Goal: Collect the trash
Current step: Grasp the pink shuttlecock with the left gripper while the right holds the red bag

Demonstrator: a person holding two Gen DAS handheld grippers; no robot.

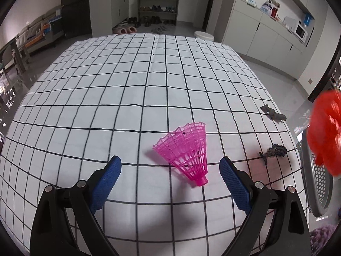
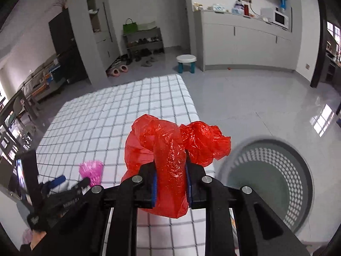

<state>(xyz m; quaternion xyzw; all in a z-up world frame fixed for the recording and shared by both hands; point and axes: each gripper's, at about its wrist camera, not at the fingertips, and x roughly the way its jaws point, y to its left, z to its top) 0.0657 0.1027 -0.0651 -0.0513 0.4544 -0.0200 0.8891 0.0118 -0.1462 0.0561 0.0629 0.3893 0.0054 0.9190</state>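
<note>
A pink plastic shuttlecock (image 1: 187, 151) lies on its side on the checked tablecloth (image 1: 127, 98), between the fingertips of my left gripper (image 1: 170, 162), which is open just above it. My right gripper (image 2: 170, 166) is shut on a crumpled red plastic bag (image 2: 170, 149), held up over the table's right edge. The bag shows as a red blur (image 1: 326, 132) at the right of the left wrist view. A grey perforated bin (image 2: 275, 181) stands on the floor below and to the right of the bag. In the right wrist view the left gripper (image 2: 70, 181) and the shuttlecock (image 2: 91, 170) appear at lower left.
Two small dark scraps (image 1: 272, 113) (image 1: 273, 151) lie near the table's right edge. The bin's rim (image 1: 315, 181) is close beside that edge. A purple fuzzy thing (image 1: 321, 236) sits at bottom right. A small white stool (image 2: 185, 63) stands beyond the table.
</note>
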